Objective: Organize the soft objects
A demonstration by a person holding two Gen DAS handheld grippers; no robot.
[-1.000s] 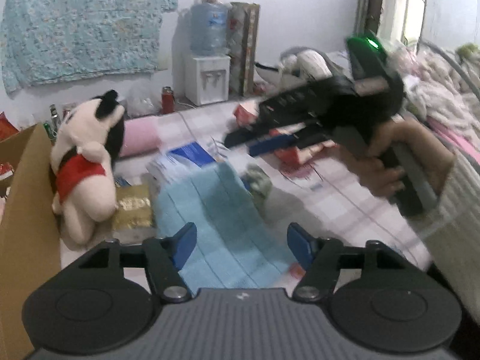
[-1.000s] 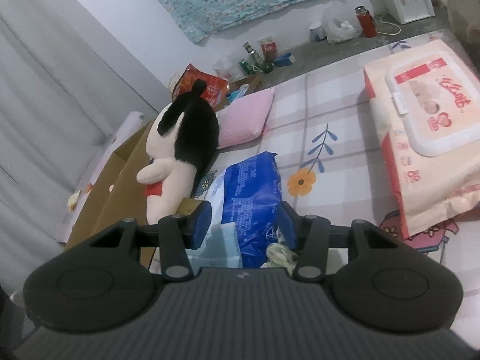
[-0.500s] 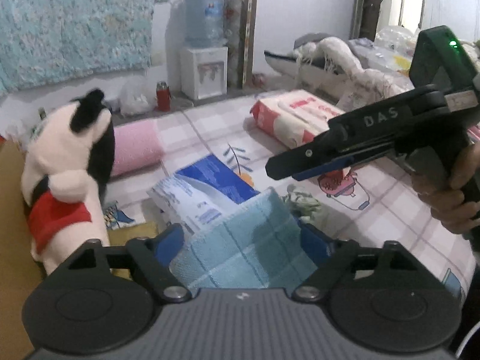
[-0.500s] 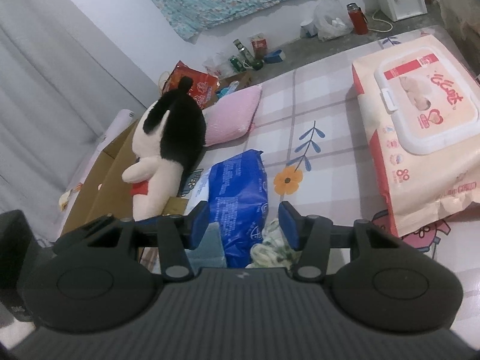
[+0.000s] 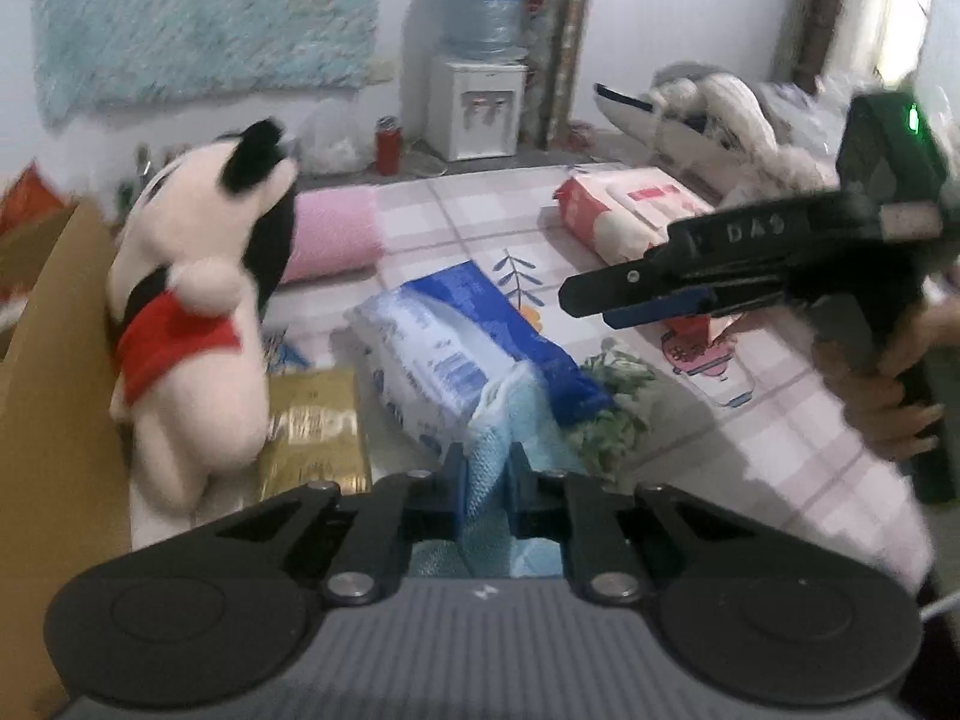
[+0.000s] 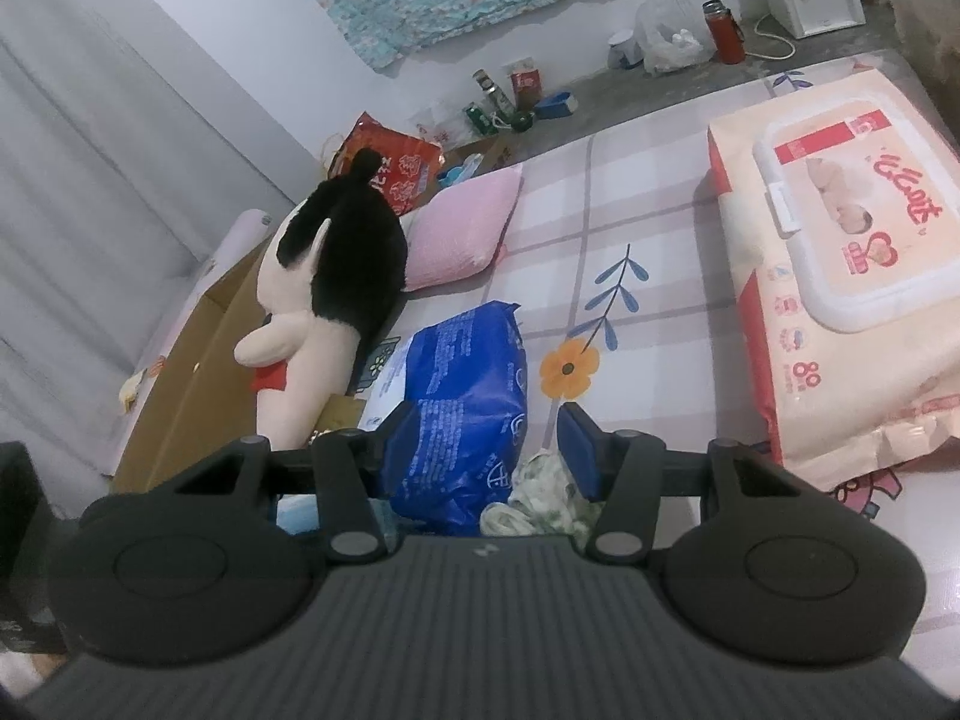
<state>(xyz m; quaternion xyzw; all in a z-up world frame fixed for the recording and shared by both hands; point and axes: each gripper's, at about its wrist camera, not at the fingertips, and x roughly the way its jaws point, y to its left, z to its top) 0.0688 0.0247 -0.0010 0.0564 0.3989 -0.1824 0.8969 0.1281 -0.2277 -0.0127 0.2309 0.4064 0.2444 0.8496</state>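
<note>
The left gripper (image 5: 487, 468) is closing its jaws on a fold of the light blue towel (image 5: 489, 480), and the cloth is pinched between the two blue pads with more of it bunched below them. The towel lies against the near end of the blue-and-white soft pack (image 5: 468, 354), which serves as the landmark on the checked, flower-printed mat (image 5: 468, 222). Touching the pack's near right corner is a small crumpled green-patterned cloth (image 5: 612, 402). To the pack's left stands a plush toy (image 5: 192, 324), cream with a black head and a red top, leaning against a cardboard box (image 5: 42, 420); a gold packet (image 5: 312, 432) lies flat between the toy and the pack. Beyond the pack, near the toy's head, rests a pink pillow (image 5: 333, 234). Further beyond and to the right of the pack sits a large pack of wet wipes (image 5: 624, 210). The right gripper (image 6: 489, 441), held by a hand (image 5: 894, 408) to the right of the pack, hangs in the air above the pack's near end; its jaws stand partly apart with nothing pressed between them, framing the pack and the green cloth from above. Well behind the pack, at the wall, stand a water dispenser (image 5: 477, 102) and a red flask (image 5: 387, 144).
</note>
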